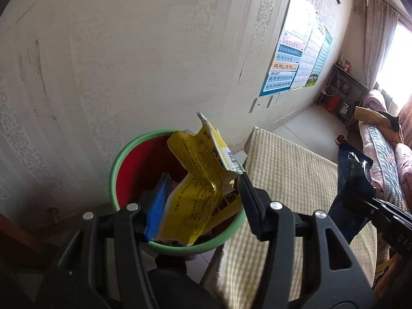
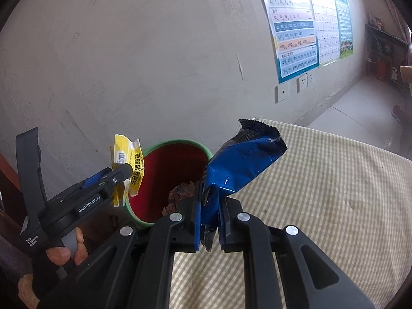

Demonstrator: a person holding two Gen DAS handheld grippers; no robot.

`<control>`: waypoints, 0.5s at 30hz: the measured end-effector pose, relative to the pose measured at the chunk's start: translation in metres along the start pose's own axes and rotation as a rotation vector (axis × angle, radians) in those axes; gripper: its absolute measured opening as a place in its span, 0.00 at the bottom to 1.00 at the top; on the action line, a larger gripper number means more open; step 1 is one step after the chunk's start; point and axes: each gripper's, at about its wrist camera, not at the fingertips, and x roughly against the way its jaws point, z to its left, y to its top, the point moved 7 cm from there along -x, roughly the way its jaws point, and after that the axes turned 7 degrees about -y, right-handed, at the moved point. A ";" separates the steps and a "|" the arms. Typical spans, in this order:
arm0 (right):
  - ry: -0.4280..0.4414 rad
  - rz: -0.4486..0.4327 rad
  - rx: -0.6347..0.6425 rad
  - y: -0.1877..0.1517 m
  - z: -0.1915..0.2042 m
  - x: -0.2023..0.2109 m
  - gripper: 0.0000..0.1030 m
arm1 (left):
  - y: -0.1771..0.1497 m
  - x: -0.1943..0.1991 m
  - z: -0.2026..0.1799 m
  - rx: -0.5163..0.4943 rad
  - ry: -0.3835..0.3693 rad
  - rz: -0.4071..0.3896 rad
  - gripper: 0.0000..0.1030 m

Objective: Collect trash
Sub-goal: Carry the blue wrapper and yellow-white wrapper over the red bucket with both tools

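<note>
Your left claw (image 1: 203, 193) is pinching a crumpled yellow packet (image 1: 198, 177), with a blue pad on one finger pressed against it; the packet hangs right over the mouth of the bin (image 1: 114, 164). From your right wrist view that same claw sits at the bin's left rim, and your hand (image 2: 67, 247) shows on its handle. Your right claw (image 2: 209, 219) is pressed tight on the lower end of a blue foil wrapper (image 2: 239, 164), whose torn top stands up and leans over the bin's right edge. The bin, green at the rim and red inside, stands just beside the checked cloth covering the surface (image 2: 322, 193) and already holds some brownish scraps (image 2: 182, 193) at the bottom. Behind it is a pale wall (image 1: 144, 59) carrying learning charts (image 2: 293, 28) and wall sockets (image 2: 305, 82). Farther back there are a shelf (image 1: 345, 87) and a curtain (image 1: 378, 36).
</note>
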 end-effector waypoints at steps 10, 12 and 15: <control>0.024 0.013 0.072 0.020 0.038 -0.036 0.11 | 0.011 -0.019 0.035 0.029 0.035 0.010 0.50; 0.028 0.016 0.083 0.021 0.044 -0.042 0.11 | 0.011 -0.023 0.038 0.037 0.034 0.014 0.50; 0.028 0.024 0.098 0.021 0.050 -0.048 0.11 | 0.012 -0.028 0.042 0.046 0.029 0.018 0.51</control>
